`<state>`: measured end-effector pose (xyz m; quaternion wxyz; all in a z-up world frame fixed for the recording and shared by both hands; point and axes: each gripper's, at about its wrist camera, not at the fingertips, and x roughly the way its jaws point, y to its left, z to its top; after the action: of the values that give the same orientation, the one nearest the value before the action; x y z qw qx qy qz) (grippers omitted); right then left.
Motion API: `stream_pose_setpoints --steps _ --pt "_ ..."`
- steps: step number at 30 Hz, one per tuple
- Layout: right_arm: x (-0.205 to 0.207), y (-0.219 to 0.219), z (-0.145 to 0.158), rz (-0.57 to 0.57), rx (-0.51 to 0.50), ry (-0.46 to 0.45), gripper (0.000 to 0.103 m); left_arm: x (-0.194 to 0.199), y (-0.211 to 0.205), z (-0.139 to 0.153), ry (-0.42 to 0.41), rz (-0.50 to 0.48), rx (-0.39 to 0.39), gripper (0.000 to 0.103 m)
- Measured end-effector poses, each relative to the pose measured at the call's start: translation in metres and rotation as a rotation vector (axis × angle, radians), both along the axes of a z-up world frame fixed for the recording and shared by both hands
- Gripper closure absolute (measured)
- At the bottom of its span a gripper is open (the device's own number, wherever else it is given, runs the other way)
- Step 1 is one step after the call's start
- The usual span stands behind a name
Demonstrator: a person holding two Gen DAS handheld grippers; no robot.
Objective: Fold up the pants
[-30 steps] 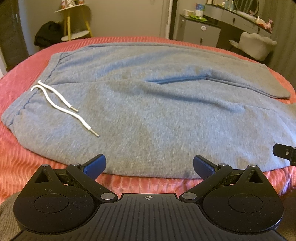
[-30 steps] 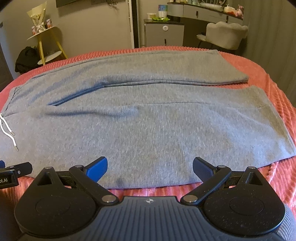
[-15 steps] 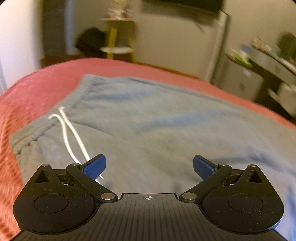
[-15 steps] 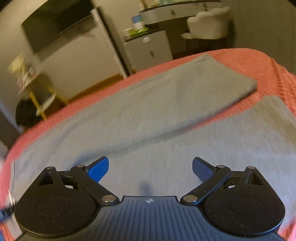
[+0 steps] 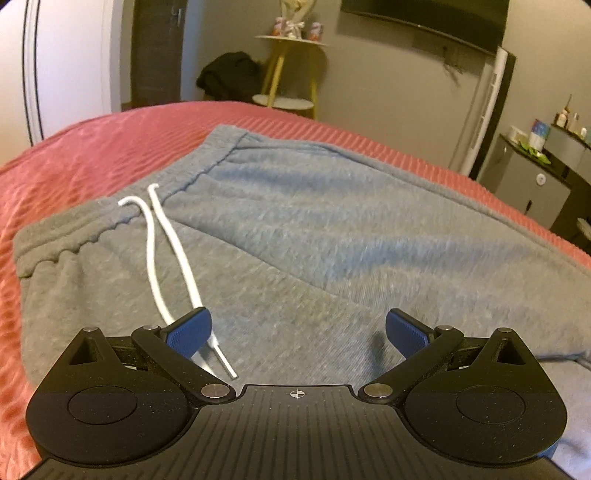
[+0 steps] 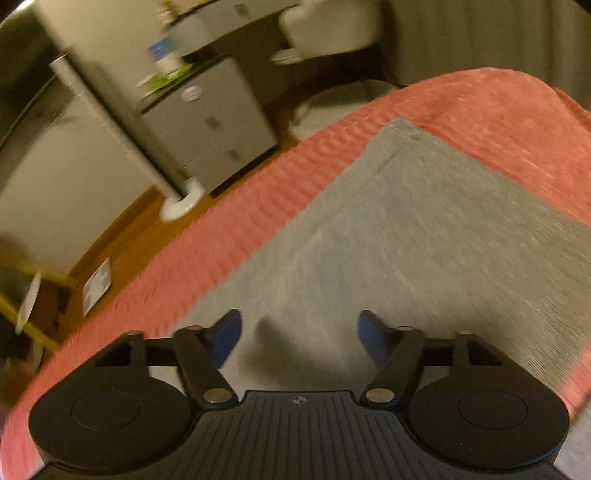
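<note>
Grey sweatpants (image 5: 295, 236) lie flat on a red ribbed bedspread (image 5: 92, 147). Their waistband (image 5: 74, 236) is at the left, with a white drawstring (image 5: 162, 243) running down toward me. My left gripper (image 5: 297, 332) hovers open over the hip area, its left blue pad beside the drawstring's tips, nothing between the pads. In the right wrist view, the far leg end of the pants (image 6: 424, 229) lies under my right gripper (image 6: 299, 336). Its jaws are closing, with fabric below them and nothing pinched between the blue pads.
The bed's far edge (image 6: 240, 206) drops to a wooden floor. Beyond stand a grey drawer cabinet (image 6: 214, 136), a white tower fan (image 6: 122, 136) and a pale chair (image 6: 325, 29). A yellow side table (image 5: 291, 70) and a dark bag (image 5: 229, 77) stand behind the waistband.
Both grippers rolled and swung apart along the pants: the left toward the waistband and drawstring, the right toward the leg end. The right jaws have narrowed.
</note>
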<state>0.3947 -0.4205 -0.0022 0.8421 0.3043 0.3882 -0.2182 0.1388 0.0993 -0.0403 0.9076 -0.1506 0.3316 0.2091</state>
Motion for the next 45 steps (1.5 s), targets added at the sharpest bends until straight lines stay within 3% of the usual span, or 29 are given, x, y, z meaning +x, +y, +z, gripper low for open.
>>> stream_pose_setpoints --steps 5,8,11,12,13,15,20,23,27,30,32,34,38,41,45 --pt "0.052 -0.005 -0.012 -0.040 -0.040 0.023 0.030 0.004 0.005 -0.011 0.029 0.001 -0.032 0.000" --pt "0.073 0.003 -0.027 -0.014 -0.112 0.140 0.037 0.005 0.004 -0.013 0.023 -0.003 -0.016 0.000" --pt "0.067 0.007 -0.030 -0.008 -0.187 0.129 0.063 0.007 0.004 -0.016 0.038 -0.012 -0.025 0.000" --pt "0.063 0.008 -0.030 0.004 -0.199 0.119 0.086 0.008 0.006 -0.017 0.046 -0.012 -0.038 0.000" --pt "0.058 0.006 -0.027 0.013 -0.197 0.099 0.096 0.008 0.008 -0.017 0.049 -0.012 -0.051 0.000" --pt "0.040 0.002 -0.014 0.025 -0.169 0.040 0.101 0.008 0.013 -0.018 0.052 -0.014 -0.083 0.000" --pt "-0.065 -0.006 0.028 0.016 -0.088 -0.223 0.101 0.001 0.021 -0.015 0.027 0.008 -0.175 0.000" --pt "-0.144 -0.006 0.031 -0.020 -0.013 -0.308 0.101 -0.008 0.026 -0.014 -0.004 0.028 -0.258 0.000" --pt "-0.218 -0.002 0.007 -0.103 0.010 -0.287 0.100 -0.020 0.029 -0.013 -0.048 0.058 -0.328 0.000" --pt "-0.222 -0.019 -0.012 -0.142 0.155 -0.257 0.095 -0.027 0.032 -0.011 -0.080 0.088 -0.404 0.000" --pt "-0.217 -0.025 -0.010 -0.118 0.188 -0.281 0.077 -0.020 0.034 -0.005 -0.031 0.062 -0.420 0.000" --pt "-0.211 -0.022 -0.005 -0.124 0.158 -0.289 0.049 -0.009 0.034 0.007 -0.001 0.000 -0.419 0.000" --pt "-0.190 -0.018 -0.008 -0.154 -0.002 -0.199 0.049 0.026 0.040 0.029 -0.012 -0.122 -0.489 0.000" --pt "-0.186 -0.027 -0.023 -0.180 0.028 -0.189 0.049 0.069 0.043 0.039 -0.005 -0.180 -0.529 0.000" --pt "-0.191 -0.030 -0.037 -0.153 0.004 -0.239 0.049 0.130 0.039 0.040 0.017 -0.207 -0.463 0.000"
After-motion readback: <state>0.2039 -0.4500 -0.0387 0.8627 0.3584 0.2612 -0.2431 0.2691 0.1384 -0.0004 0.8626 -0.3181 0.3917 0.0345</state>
